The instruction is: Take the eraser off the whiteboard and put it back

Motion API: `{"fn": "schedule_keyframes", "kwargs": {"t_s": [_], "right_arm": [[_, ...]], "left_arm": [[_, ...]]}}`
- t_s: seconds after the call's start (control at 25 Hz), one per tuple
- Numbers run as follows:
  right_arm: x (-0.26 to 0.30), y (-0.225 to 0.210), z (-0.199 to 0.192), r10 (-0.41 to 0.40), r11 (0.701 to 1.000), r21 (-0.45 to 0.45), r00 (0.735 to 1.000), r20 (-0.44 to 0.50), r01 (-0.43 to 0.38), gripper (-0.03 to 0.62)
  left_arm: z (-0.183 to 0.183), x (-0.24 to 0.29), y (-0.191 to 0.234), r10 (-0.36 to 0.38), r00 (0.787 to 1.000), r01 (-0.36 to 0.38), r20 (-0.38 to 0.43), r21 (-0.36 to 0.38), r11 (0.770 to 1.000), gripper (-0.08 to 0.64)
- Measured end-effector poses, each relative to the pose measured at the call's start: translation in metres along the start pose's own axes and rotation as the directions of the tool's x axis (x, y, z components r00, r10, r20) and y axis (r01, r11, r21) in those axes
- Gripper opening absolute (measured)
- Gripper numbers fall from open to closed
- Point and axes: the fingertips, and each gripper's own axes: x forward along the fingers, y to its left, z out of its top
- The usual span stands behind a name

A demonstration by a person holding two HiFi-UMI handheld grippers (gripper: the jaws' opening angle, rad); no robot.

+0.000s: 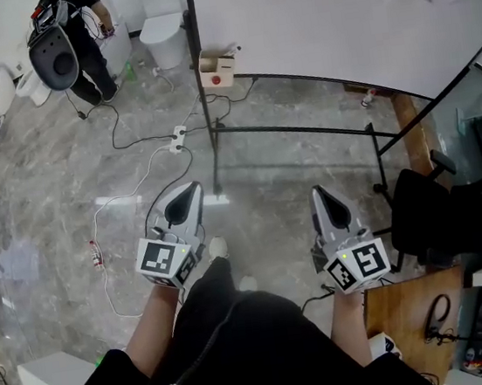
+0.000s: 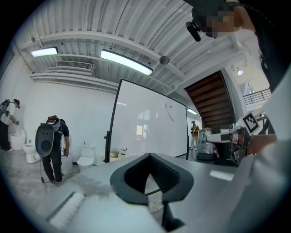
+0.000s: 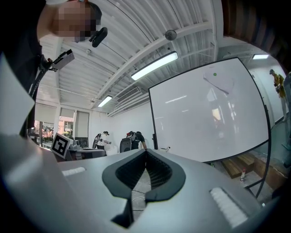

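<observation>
We've done nothing yet: left tongs [image 1: 191, 190] and right tongs [image 1: 321, 194] both clenched empty, well short of the whiteboard [image 1: 324, 18].

Whiteboard [image 1: 332, 17] top cut by frame edge. Green dot [image 3: 214, 74] on it too small to identify. Black chair [image 1: 455, 212] partly cut at right edge.

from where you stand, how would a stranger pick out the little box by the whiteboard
Find the big whiteboard on its black frame, then follow its left post down. The box sits on the floor just right of that post in the head view: brown cardboard, open-topped, with a red spot, unlike the white toilet nearby.
</observation>
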Motion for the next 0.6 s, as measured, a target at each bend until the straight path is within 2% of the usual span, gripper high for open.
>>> {"fn": "schedule_keyframes", "kwargs": {"t_s": [0.32, 0.6], "right_arm": [[0.035, -0.021, -0.003, -0.025, 1.000, -0.012, 1.000, -0.006, 0.024, 0.009], [0.105, -0.043, 0.005, -0.032, 0.998, -0.045, 0.999, -0.010, 0.031, 0.009]], "left_arm": [[-0.004, 0.045, 0.018, -0.036, 0.999, 0.036, 0.004, -0.011, 0.999, 0.003], [0.003, 0.111, 0.065, -0.076, 0.997, 0.077, 0.024, -0.004, 0.997, 0.003]]}}
